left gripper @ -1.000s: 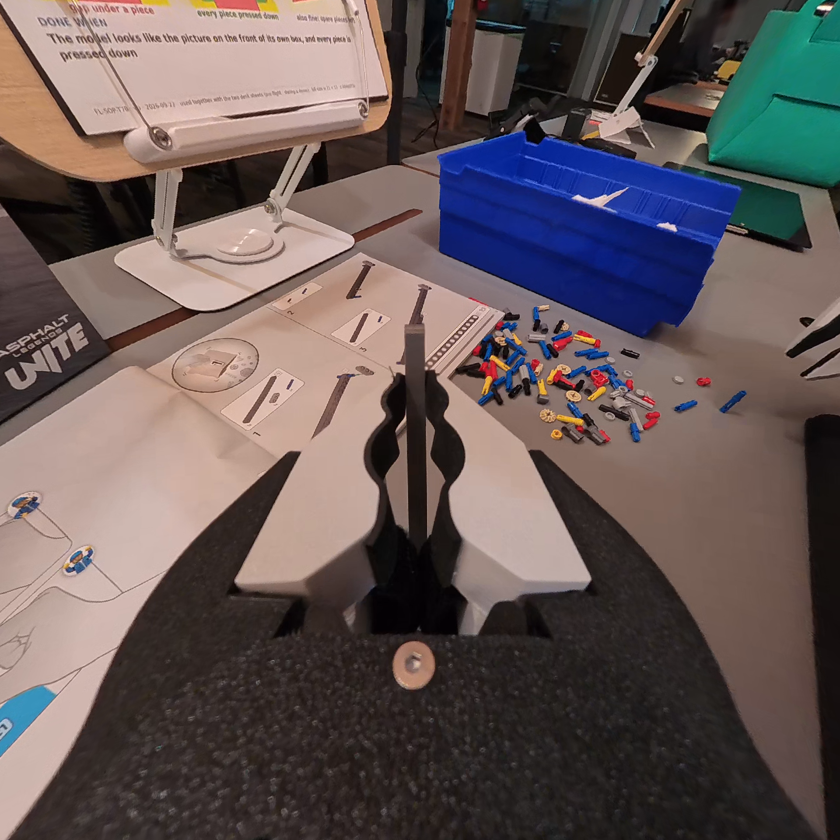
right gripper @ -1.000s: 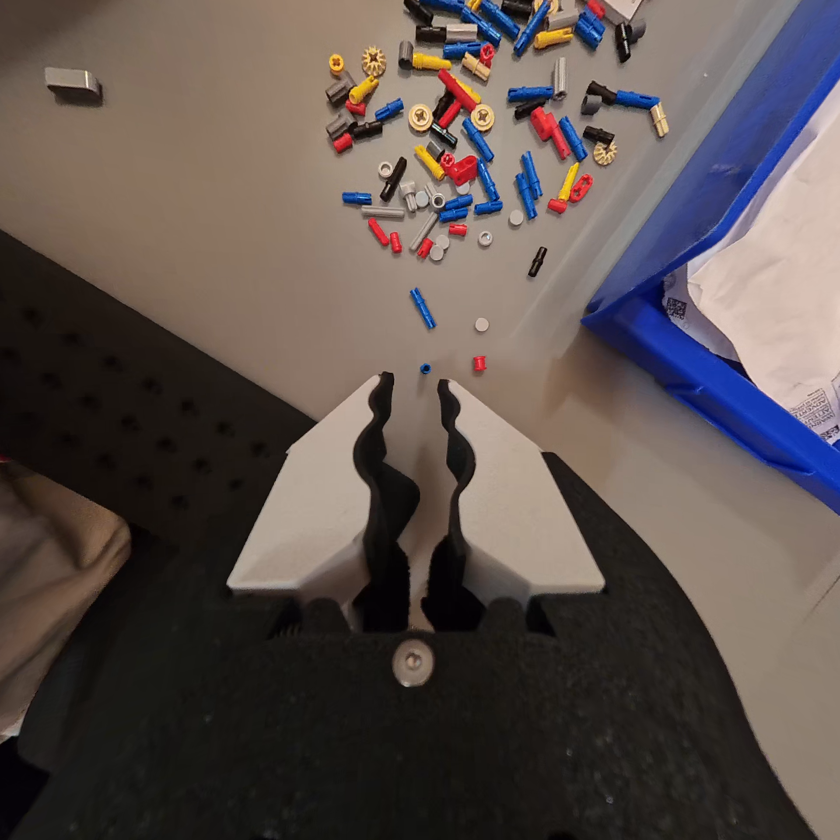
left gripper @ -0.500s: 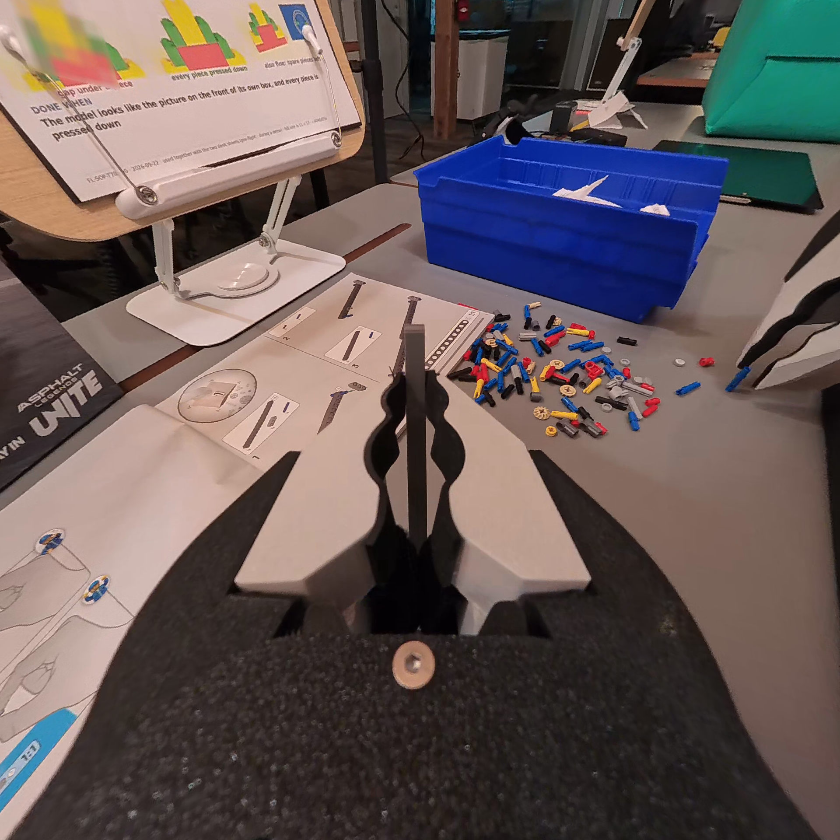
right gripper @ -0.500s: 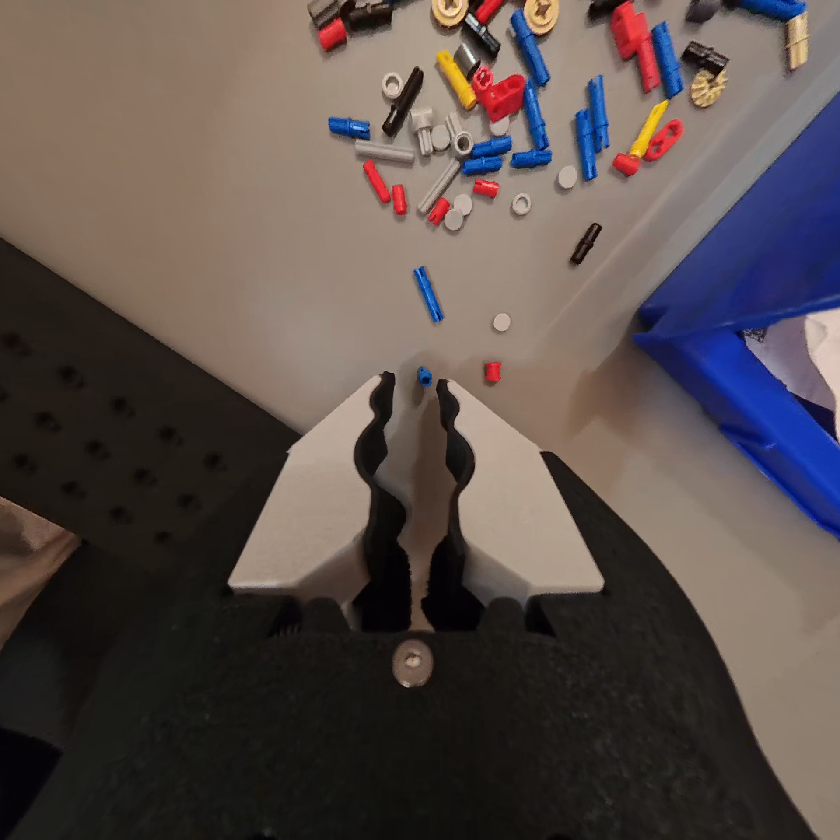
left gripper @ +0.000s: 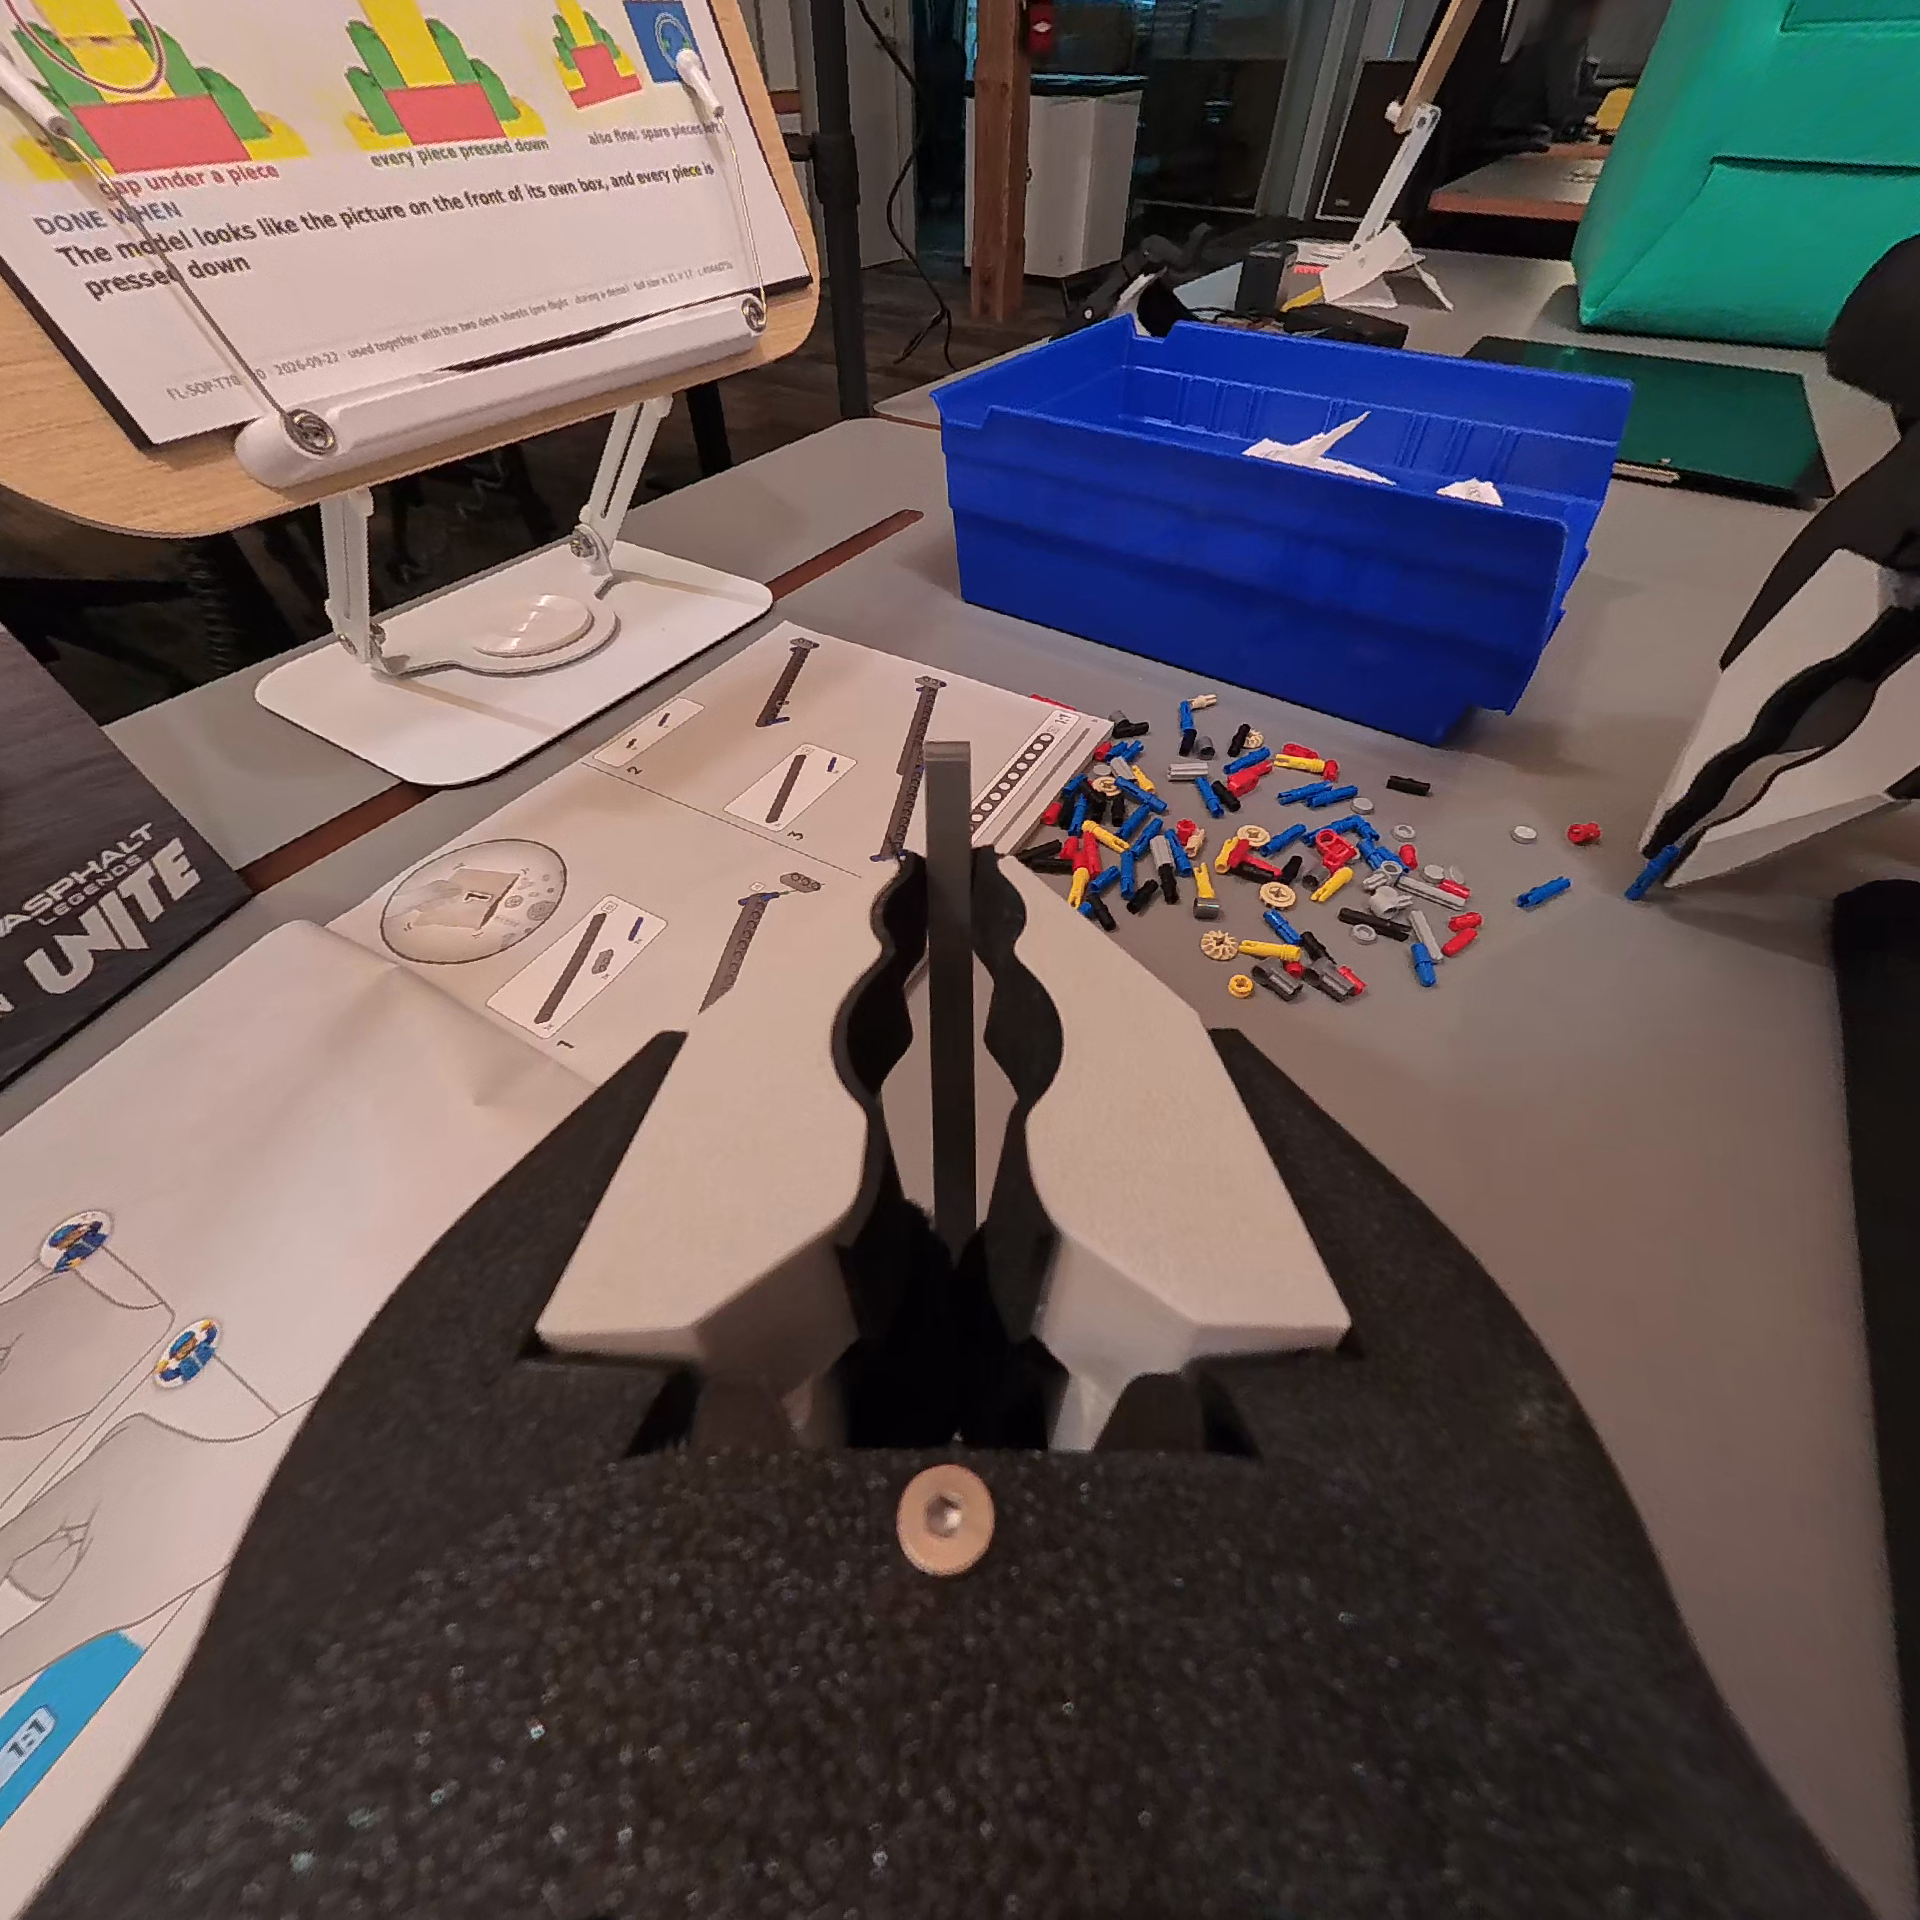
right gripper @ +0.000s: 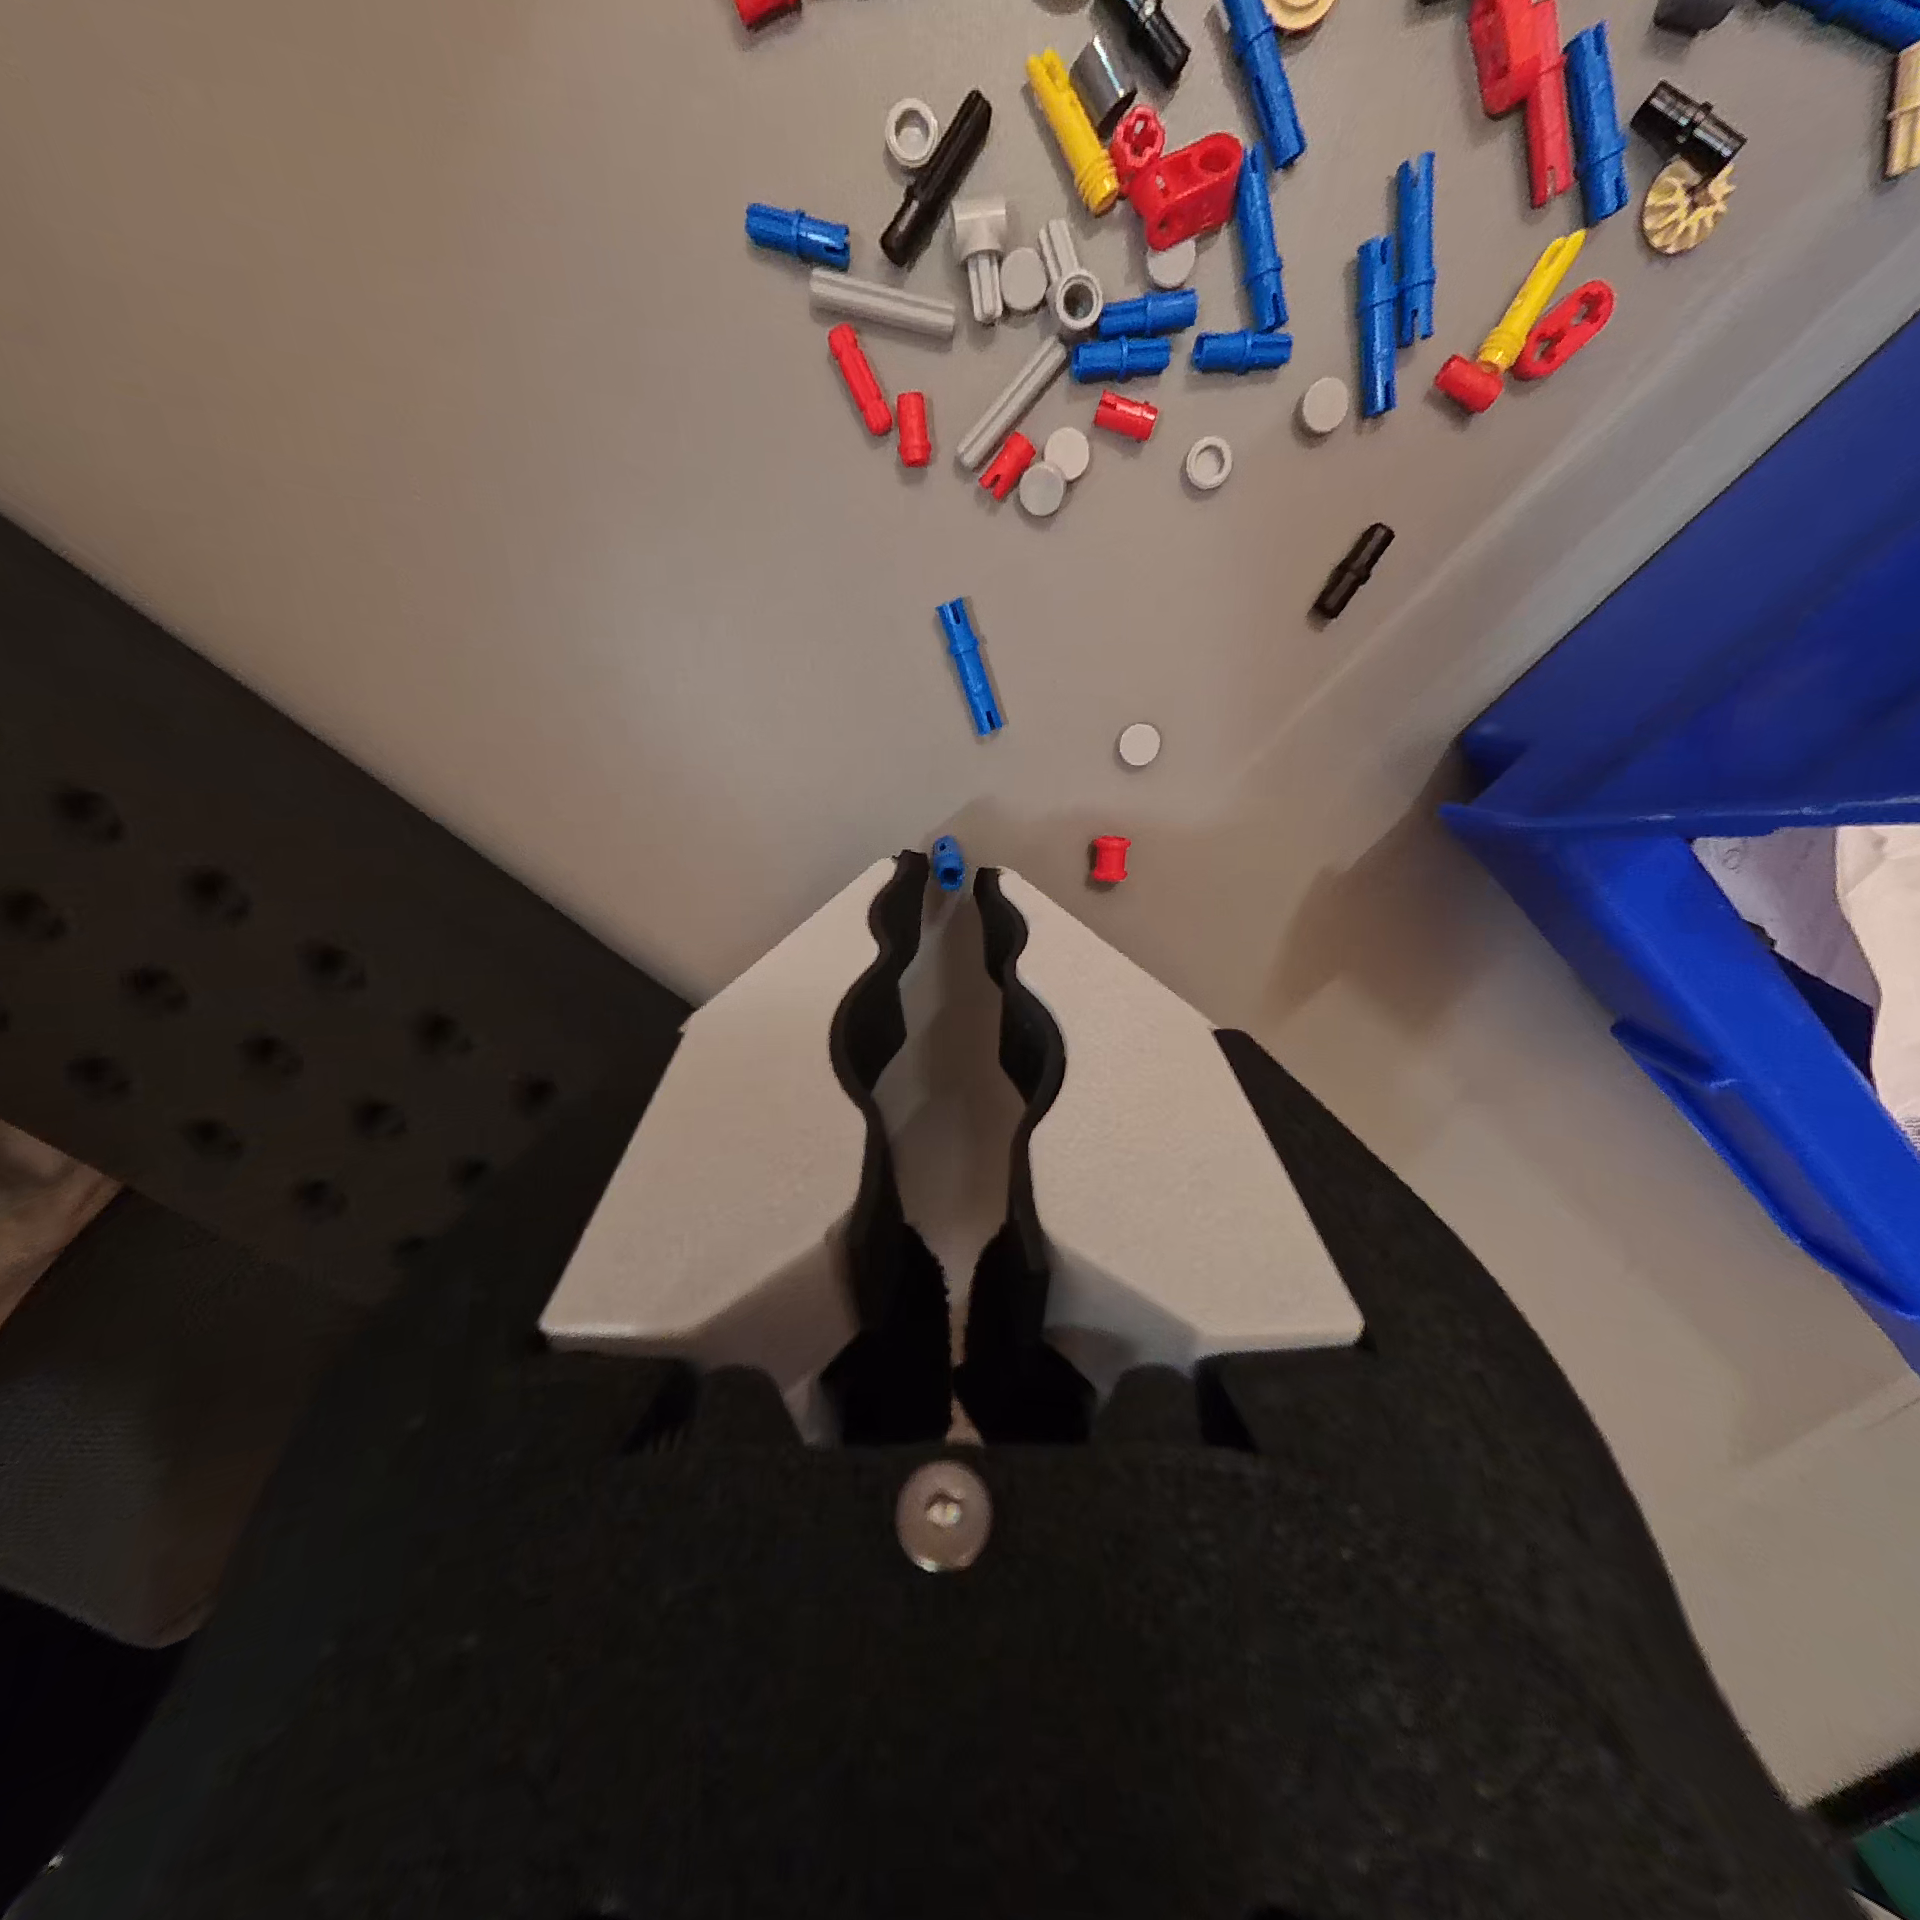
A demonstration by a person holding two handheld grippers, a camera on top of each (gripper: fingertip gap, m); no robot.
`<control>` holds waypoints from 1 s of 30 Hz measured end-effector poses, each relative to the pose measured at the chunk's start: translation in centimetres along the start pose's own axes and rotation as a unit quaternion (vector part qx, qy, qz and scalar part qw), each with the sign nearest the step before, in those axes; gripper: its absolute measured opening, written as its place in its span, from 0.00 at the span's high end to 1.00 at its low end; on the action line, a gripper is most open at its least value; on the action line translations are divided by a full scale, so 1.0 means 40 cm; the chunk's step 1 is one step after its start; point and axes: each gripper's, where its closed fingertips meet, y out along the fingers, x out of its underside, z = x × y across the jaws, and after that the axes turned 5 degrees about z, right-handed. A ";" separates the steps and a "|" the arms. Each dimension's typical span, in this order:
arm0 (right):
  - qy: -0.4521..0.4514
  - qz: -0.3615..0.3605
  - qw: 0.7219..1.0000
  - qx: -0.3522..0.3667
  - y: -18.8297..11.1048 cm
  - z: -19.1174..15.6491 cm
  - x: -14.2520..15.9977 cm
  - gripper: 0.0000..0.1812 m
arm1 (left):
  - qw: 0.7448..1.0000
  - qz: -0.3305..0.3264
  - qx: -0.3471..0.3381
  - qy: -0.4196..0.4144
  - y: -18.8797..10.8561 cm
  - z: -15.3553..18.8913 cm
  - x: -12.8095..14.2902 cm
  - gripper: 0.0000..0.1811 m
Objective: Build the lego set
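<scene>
Left gripper [left gripper: 951,868] clamped on a long dark grey flat lego beam [left gripper: 950,977]; long axis runs straight out along the fingers, free end toward 12 o'clock, above the open paper instruction booklet [left gripper: 312,1049].

Right gripper [right gripper: 948,871] tips on the grey table [right gripper: 416,416], jaws narrowly parted around a small blue lego pin [right gripper: 947,861], pin tilted; contact unclear. Loose scatter of coloured lego pieces [right gripper: 1143,260] at 12 o'clock.

Left gripper [left gripper: 951,873] is clamping a long dark grey beam [left gripper: 951,966], edge-on, dead centre of the frame. Instruction booklet [left gripper: 436,997] is lying open on the left. Pile of small lego pieces [left gripper: 1247,862] is sitting right of centre, blue bin [left gripper: 1247,582] above it. Right gripper [left gripper: 1662,868] is poking in at the right edge, tips touching a blue pin [left gripper: 1650,871].
</scene>
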 end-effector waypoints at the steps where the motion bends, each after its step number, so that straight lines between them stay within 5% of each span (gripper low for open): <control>1: -0.001 0.001 1.000 -0.001 -0.001 -0.001 -0.001 0.94 | 1.000 0.000 0.001 0.000 0.000 0.001 0.000 0.97; 12: -0.008 0.005 1.000 0.001 -0.003 -0.001 -0.011 0.97 | 1.000 -0.004 0.005 0.002 0.003 0.009 0.004 0.96; 17: -0.012 0.129 0.991 0.017 -0.074 -0.008 -0.131 0.97 | 1.000 0.003 0.010 -0.011 0.005 0.014 -0.001 0.97; 20: 0.008 0.314 0.949 -0.008 -0.171 -0.052 -0.310 0.97 | 0.998 0.029 0.022 -0.058 0.003 0.023 -0.023 0.96; 24: 0.036 0.531 0.846 -0.043 -0.284 -0.143 -0.536 0.97 | 0.987 0.069 0.050 -0.136 -0.002 0.043 -0.058 0.96; 30: 0.045 0.618 0.782 0.062 -0.252 -0.164 -0.665 0.97 | 0.973 0.127 0.077 -0.178 -0.014 0.077 -0.101 0.97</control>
